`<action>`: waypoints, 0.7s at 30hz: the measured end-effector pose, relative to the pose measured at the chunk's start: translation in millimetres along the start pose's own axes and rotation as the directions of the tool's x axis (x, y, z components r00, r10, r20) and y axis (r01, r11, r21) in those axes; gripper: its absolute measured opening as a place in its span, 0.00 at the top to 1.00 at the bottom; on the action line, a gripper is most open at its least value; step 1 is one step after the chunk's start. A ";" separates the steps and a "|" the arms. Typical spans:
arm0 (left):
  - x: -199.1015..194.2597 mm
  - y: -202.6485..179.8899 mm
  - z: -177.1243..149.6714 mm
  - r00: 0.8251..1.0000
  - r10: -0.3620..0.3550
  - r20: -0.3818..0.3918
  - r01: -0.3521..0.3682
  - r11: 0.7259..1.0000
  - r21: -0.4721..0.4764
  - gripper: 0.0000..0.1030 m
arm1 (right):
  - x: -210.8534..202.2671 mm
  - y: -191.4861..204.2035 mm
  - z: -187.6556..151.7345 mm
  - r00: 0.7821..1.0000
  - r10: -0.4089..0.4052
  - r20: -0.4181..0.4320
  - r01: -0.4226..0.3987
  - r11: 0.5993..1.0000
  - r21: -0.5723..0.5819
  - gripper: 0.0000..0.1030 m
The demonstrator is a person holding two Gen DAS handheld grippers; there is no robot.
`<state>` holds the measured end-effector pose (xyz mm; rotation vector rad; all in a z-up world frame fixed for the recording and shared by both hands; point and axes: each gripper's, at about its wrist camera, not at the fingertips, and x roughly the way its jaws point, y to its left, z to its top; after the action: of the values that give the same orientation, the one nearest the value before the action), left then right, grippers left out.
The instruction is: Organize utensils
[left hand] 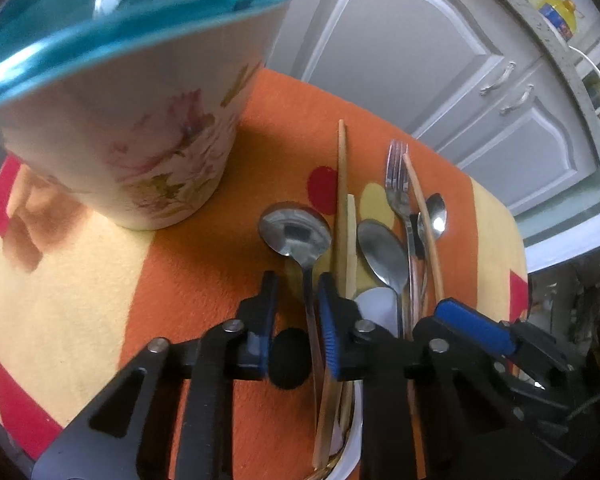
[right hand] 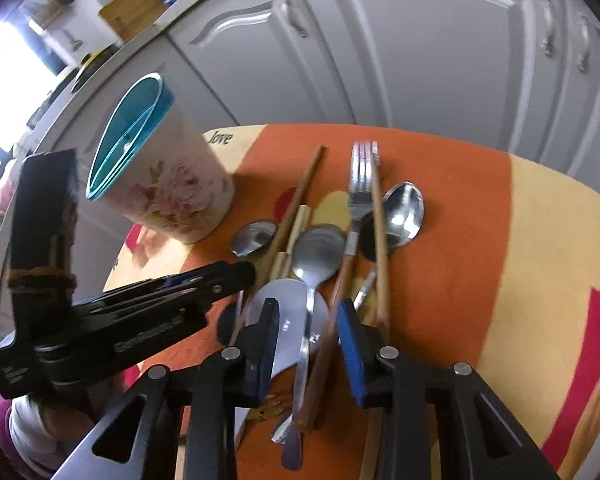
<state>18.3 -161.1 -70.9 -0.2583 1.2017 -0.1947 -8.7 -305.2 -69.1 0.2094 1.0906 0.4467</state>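
Several utensils lie on an orange and yellow mat (left hand: 204, 280): three steel spoons, a fork (left hand: 398, 184) and wooden chopsticks (left hand: 342, 200). A floral holder with a teal rim (left hand: 132, 128) stands at the mat's far left, also in the right wrist view (right hand: 168, 188). My left gripper (left hand: 298, 292) is open, its jaws on either side of the left spoon's handle (left hand: 310, 300); the bowl (left hand: 294, 232) lies ahead. My right gripper (right hand: 310, 320) is open over the middle spoon's handle (right hand: 308, 320) and the fork's brown handle (right hand: 332, 320). The left gripper shows in the right wrist view (right hand: 236, 276).
A white plate (right hand: 288, 320) lies under the utensil handles at the near side of the mat. White cabinet doors (right hand: 420, 60) stand close behind the table. The mat's right part (right hand: 540, 280) is bare cloth.
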 end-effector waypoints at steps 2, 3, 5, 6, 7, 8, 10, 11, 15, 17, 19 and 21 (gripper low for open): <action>1.8 0.5 0.8 1.000 -0.009 0.002 0.009 1.000 -0.006 0.89 | 2.2 1.7 0.7 1.000 0.003 -0.011 -0.003 1.000 -0.012 0.72; 2.5 0.8 1.3 1.000 -0.015 0.003 0.015 1.000 -0.009 0.89 | 3.4 1.5 0.5 1.000 0.002 -0.017 -0.002 1.000 -0.014 0.72; 4.6 1.0 2.2 1.000 -0.027 0.004 0.027 1.000 -0.015 0.93 | 3.4 -0.2 -0.4 1.000 0.006 -0.022 -0.006 1.000 -0.008 0.73; 5.3 1.5 2.5 1.000 -0.031 0.005 0.031 0.999 -0.015 0.95 | 1.9 -2.0 -1.3 1.000 0.009 -0.026 -0.009 1.000 -0.002 0.73; 5.1 2.1 2.4 0.999 -0.032 0.007 0.032 0.999 -0.012 0.95 | 2.1 -2.5 -1.9 1.000 0.011 -0.028 -0.011 1.000 0.002 0.73; 4.7 2.9 1.6 0.999 -0.035 0.006 0.035 0.999 -0.010 0.96 | 1.9 -3.0 -2.4 1.000 0.012 -0.029 -0.012 1.000 0.007 0.73; 2.0 7.8 -0.4 0.999 -0.041 -0.002 0.041 0.999 -0.012 0.96 | 0.3 -2.4 -2.7 0.999 0.017 -0.028 -0.017 1.000 0.010 0.73; 0.2 9.9 -1.4 0.999 -0.039 -0.006 0.039 0.999 -0.009 0.96 | 0.4 -0.8 -2.5 0.999 0.017 -0.027 -0.017 1.000 0.006 0.73; -11.7 24.0 -12.0 0.998 -0.034 -0.044 0.035 0.999 0.014 0.97 | 6.4 6.8 0.4 0.999 0.018 -0.035 -0.018 1.000 -0.017 0.73; -18.8 32.1 -17.0 0.999 -0.023 -0.046 0.024 0.999 0.024 0.97 | 12.5 8.8 2.3 0.999 0.006 -0.046 -0.008 1.000 -0.026 0.73; -23.3 39.2 -20.2 0.999 -0.012 -0.050 0.013 1.000 0.023 0.97 | 19.5 10.3 4.1 0.998 -0.002 -0.059 0.000 0.999 -0.033 0.73; -25.3 45.5 -21.6 0.998 -0.014 -0.056 0.015 1.000 0.012 0.97 | 27.4 9.3 6.9 0.997 -0.013 -0.076 0.011 1.000 -0.025 0.74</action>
<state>-10.2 -112.5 -69.2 -0.2524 1.2545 -0.2231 5.7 -284.2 -84.5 0.1650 1.1602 0.4600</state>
